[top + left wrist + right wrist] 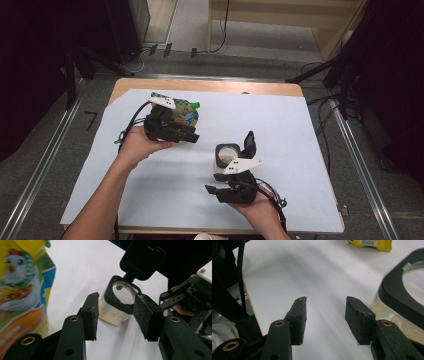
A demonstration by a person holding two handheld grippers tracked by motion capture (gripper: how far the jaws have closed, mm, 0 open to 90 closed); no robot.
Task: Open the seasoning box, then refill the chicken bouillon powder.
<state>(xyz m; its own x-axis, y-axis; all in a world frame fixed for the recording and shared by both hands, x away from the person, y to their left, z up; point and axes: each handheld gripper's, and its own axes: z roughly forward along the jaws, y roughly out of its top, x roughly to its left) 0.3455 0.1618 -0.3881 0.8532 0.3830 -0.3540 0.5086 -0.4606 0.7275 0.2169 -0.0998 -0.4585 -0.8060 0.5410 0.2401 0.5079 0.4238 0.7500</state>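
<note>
On the bench (pixel 310 150), covered with a white sheet, a small clear container (pixel 226 155) stands near the middle with its black rim on top and its black flip lid (pixel 248 144) swung up and open on the far right side. A thin layer of pale yellowish stuff lies at its bottom, as the left gripper view shows. The left tongs (pixel 189 134), held in the person's left hand (pixel 135 145), point toward the container from the left, level over the sheet; in their own view the two black padded jaws stand apart with the container (pixel 117 305) seen beyond the gap, not touched, so they are released and hold nothing. Just behind that gripper lies a colourful snack bag (pixel 186 112) with a green top corner, printed with a cartoon chicken (pixel 18 262). The right tongs (pixel 214 192), in the right hand (pixel 260 207), sit near the front edge of the bench, just in front of the container and aimed to the left. Their jaws are likewise parted over bare white sheet, empty, with the container's black rim (pixel 402 292) close by on the right side of their view, near the right jaw but clear of it.
</note>
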